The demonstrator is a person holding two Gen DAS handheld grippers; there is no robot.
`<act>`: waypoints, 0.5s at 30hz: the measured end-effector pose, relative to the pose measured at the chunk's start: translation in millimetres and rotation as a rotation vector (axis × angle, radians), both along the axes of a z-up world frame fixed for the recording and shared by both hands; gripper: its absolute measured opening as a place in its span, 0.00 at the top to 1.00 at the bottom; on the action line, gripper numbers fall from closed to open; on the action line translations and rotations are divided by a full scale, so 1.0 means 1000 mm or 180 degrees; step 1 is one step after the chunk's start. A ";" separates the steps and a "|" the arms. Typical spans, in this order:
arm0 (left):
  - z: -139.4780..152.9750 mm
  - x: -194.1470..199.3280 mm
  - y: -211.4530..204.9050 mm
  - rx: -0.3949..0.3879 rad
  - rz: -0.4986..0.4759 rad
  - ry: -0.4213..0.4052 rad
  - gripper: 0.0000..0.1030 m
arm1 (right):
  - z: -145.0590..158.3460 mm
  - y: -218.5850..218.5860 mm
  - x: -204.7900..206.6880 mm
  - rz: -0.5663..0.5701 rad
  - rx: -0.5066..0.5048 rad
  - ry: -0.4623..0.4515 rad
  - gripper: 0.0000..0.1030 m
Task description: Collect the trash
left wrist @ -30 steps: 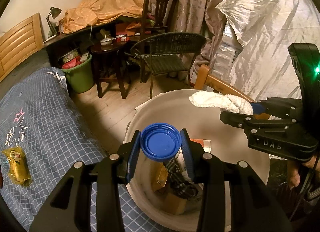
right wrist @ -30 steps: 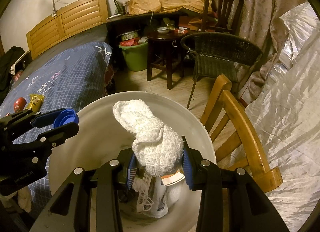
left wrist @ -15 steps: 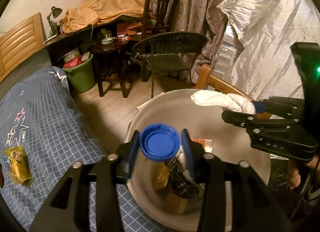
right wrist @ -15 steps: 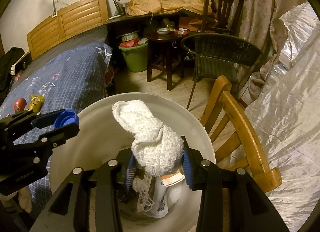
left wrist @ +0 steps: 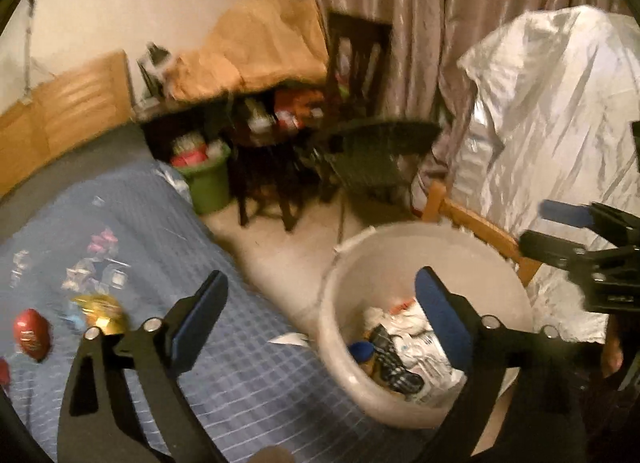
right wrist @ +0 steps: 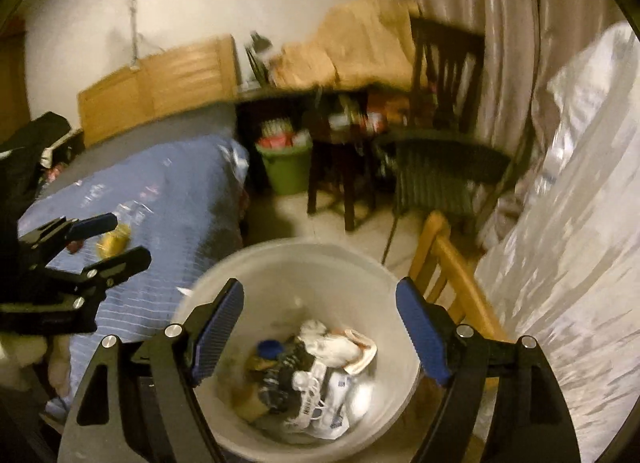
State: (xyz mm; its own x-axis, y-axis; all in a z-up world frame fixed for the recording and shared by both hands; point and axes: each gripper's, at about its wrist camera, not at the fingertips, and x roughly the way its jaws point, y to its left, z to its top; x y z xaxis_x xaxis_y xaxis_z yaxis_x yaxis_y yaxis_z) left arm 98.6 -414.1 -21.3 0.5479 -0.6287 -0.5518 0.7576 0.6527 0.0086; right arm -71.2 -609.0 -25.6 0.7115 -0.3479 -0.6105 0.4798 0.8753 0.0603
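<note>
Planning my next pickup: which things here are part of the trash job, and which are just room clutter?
Job:
- white bin, with blue cap and white wad inside
- gold wrapper and red packet on the bed
- left gripper, right gripper, both opening, empty

Clutter:
- green bucket
- wicker chair
- wooden chair

Pale grey bin (right wrist: 280, 267), blue cap (right wrist: 269, 348) inside, blue checked bedspread (left wrist: 240, 375), green bucket (right wrist: 289, 171), silver sheet (right wrist: 568, 247)

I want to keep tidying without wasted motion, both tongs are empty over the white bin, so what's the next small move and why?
Probably swing the left tongs toward the crumpled gold wrapper on the blue checked bedspread. Their jaws are opening with nothing between them, the round blue cap already lies in the white plastic bin, and the wrapper looks like the nearest trash on that side.
</note>
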 end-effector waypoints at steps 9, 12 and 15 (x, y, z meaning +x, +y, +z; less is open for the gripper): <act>0.041 -0.065 0.078 -0.0469 0.0323 -0.0656 0.05 | 0.056 0.090 -0.088 0.0052 -0.0305 -0.0608 0.08; 0.040 -0.081 0.085 -0.0486 0.0288 -0.0554 0.05 | 0.056 0.110 -0.111 0.0033 -0.0382 -0.0598 0.06; 0.035 -0.098 0.091 -0.0501 0.0225 -0.0482 0.05 | 0.053 0.122 -0.138 -0.0114 -0.0442 -0.0656 0.05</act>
State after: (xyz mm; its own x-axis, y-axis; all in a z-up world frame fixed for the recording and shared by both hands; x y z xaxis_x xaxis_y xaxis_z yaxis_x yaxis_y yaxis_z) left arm 0.3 -322.9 13.8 0.6629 -0.6576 -0.3580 0.7076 0.7065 0.0128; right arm -209.6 -486.7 27.6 0.8017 -0.4455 -0.3985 0.5006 0.8647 0.0405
